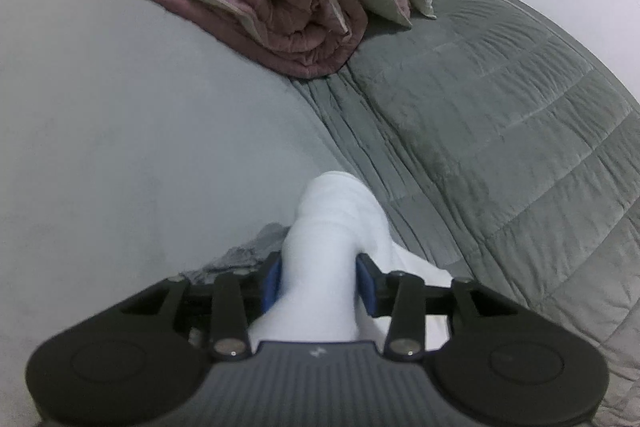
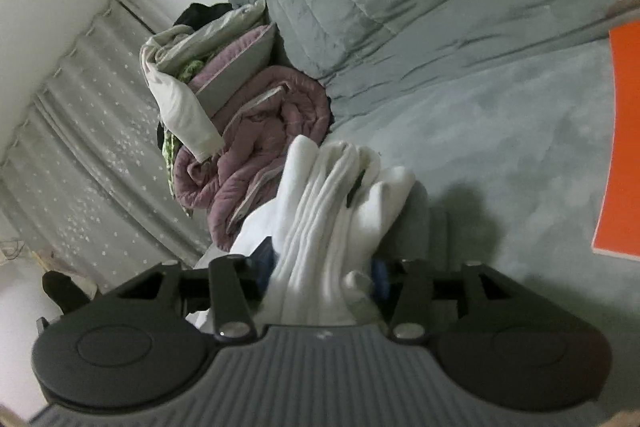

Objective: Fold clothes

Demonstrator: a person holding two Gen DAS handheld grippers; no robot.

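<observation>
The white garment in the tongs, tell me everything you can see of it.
The white garment looks like soft, thick fabric, bunched into lengthwise folds. The right tongs and the left tongs are each clamped on white cloth, and it stands up between their blue pads. It hangs above the grey quilted bedding. What kind of garment it is cannot be told.

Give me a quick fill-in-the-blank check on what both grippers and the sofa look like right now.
1. The left gripper is shut on a garment coloured ____.
2. The right gripper is ____ on bunched white cloth.
3. The rolled quilt on the grey sofa is ____ in colour.
4. At the right edge of the right wrist view lies a flat ____ object.

Missing words: white; shut; mauve-pink; orange
</observation>
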